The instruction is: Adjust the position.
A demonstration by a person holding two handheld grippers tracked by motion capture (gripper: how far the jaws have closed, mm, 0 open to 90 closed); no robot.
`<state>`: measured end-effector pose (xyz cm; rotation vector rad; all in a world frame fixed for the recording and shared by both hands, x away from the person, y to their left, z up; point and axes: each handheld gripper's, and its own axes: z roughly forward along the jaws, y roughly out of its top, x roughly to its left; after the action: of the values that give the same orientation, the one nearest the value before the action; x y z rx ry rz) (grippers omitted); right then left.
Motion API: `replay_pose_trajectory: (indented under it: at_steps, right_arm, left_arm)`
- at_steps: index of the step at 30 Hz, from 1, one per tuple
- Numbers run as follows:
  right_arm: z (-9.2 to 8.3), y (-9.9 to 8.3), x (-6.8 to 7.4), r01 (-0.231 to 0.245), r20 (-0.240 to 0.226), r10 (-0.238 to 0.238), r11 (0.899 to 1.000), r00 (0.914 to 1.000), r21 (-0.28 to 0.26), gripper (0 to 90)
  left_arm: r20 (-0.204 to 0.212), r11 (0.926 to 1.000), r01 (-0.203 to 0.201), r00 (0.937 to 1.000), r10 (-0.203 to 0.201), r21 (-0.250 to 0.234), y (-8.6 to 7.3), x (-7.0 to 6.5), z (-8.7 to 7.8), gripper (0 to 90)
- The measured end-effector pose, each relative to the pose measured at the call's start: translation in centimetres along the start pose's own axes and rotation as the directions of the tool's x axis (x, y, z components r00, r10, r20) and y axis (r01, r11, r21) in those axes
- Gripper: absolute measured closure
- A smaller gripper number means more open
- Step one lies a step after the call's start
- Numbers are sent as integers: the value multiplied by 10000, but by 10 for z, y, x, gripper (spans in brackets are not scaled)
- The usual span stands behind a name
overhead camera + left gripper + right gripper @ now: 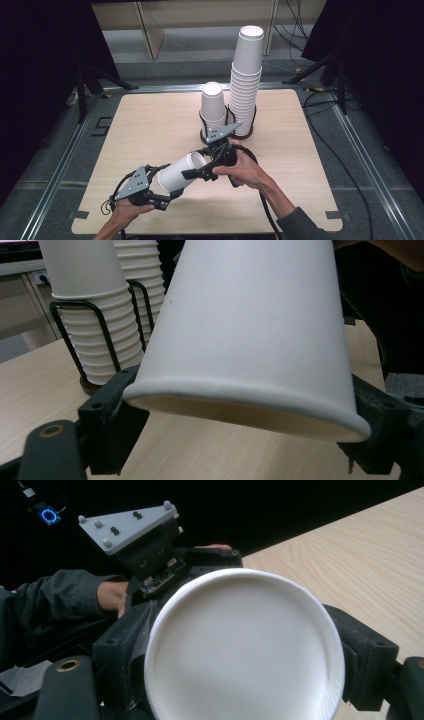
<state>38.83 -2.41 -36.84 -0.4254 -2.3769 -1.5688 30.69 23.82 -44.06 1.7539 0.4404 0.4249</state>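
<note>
Two claws are clamped on one white paper cup [181,172]: left claw [167,192] at its rim, right claw [197,172] at its base.

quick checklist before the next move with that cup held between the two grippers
1. Left gripper pads press on the paper cup near its rim: ok.
2. Right gripper clamps the cup's base end: ok.
3. Cup crushed by the left grip: rim looks slightly flattened, not ok.
4. Cup clear of the table: ok.
5. Short stack and tall stack upright in the black wire holder: ok.
6. One cup or several nested: cannot tell.
</note>
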Motion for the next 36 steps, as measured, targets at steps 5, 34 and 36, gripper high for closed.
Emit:
replay_pose_trajectory:
  at_steps: [5,34,36]
  right_arm:
    - [-2,1,2,73,371,-85,9994,9993,328,162]
    - [25,11,36,2956,1152,-4388,7543,8912,5862,159]
    - [29,10,35,2972,1177,-4562,7326,8821,6123,160]
  left_arm:
    - [121,9993,-145,9998,141,340,0,-1,1,179]
    - [313,9547,-965,9953,914,2816,-2,-5,6,190]
    - [294,9554,-985,9951,941,2784,-2,-5,6,190]
